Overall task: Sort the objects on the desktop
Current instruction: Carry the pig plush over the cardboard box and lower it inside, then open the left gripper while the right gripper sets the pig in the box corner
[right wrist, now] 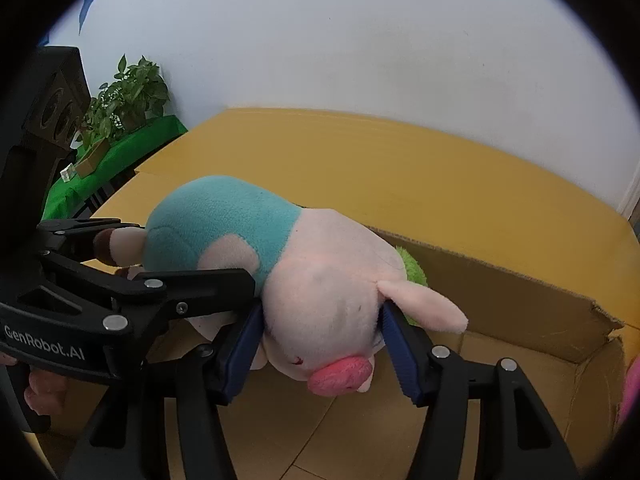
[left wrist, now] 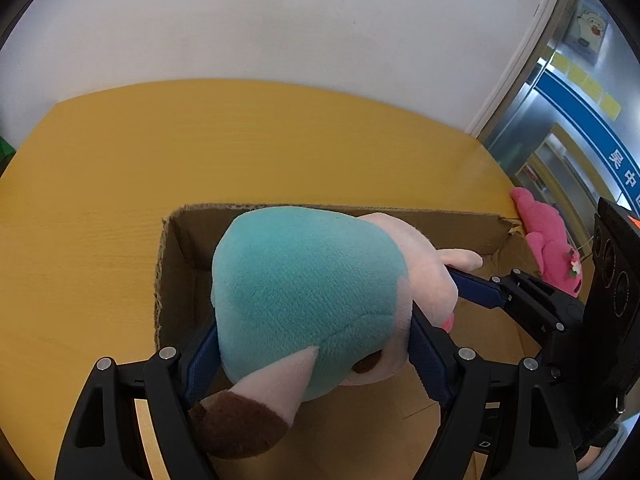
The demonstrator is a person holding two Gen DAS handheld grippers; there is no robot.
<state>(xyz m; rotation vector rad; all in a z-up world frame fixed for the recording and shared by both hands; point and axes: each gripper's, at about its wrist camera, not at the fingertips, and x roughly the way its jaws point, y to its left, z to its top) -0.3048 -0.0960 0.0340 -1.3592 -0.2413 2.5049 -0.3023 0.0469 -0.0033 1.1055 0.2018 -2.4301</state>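
A plush pig (left wrist: 304, 292) with a teal body and pale pink head hangs over an open cardboard box (left wrist: 180, 248). My left gripper (left wrist: 312, 344) is shut on its teal body. My right gripper (right wrist: 320, 336) is shut on its pink head (right wrist: 328, 300), with the snout toward the camera. The right gripper also shows at the right of the left wrist view (left wrist: 472, 284). The left gripper also shows at the left of the right wrist view (right wrist: 240, 280). The box (right wrist: 500, 288) stands on a yellow table (left wrist: 120, 168). A green plush (right wrist: 412, 268) peeks out behind the pig's head.
A pink plush toy (left wrist: 548, 240) lies on the table just past the box's right end. A potted plant (right wrist: 128, 96) stands on a green-covered surface (right wrist: 120, 156) to the left of the table. A white wall runs behind the table, with a glass door at right.
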